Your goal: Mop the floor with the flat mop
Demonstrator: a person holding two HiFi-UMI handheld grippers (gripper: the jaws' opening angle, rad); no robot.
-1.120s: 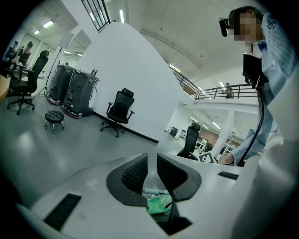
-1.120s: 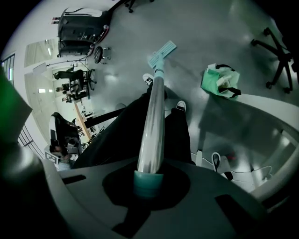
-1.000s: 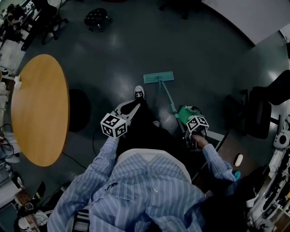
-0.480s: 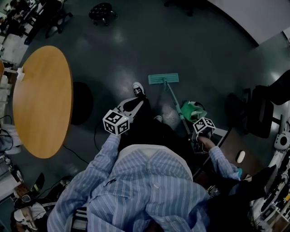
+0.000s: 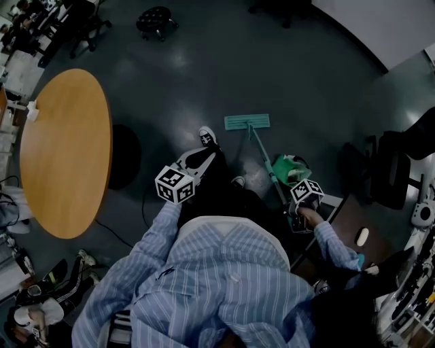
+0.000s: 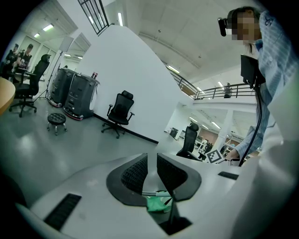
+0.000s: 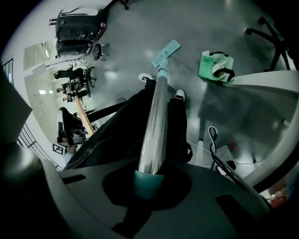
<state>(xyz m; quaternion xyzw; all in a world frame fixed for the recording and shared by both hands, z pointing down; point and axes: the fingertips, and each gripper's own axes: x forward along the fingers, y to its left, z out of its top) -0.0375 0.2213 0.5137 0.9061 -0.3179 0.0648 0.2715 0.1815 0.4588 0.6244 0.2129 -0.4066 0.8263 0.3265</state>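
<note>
While the right tongs (image 7: 149, 183) clamp the teal end of the mop (image 5: 261, 151), its metal handle (image 7: 156, 102) slants down and away from the person to the dark floor (image 5: 204, 68). The flat teal head (image 5: 247, 122) lies on the floor just right of the person's shoe (image 5: 207, 138) and a little beyond it, not touching it.

The left tongs (image 6: 152, 161) stand slightly apart with nothing between them. They are held over the dark trouser leg on the near side of the shoe, with their tips pointing toward it.

A crumpled green bag (image 5: 289, 168) sits on the floor to the right of the shoe and nearer the person, just beside the lower part of the handle. A round wooden bench (image 5: 64, 153) stands well to the left of the shoe. A black stool (image 5: 155, 19) stands far beyond the shoe, and a black chair (image 5: 394, 170) well to its right.
</note>
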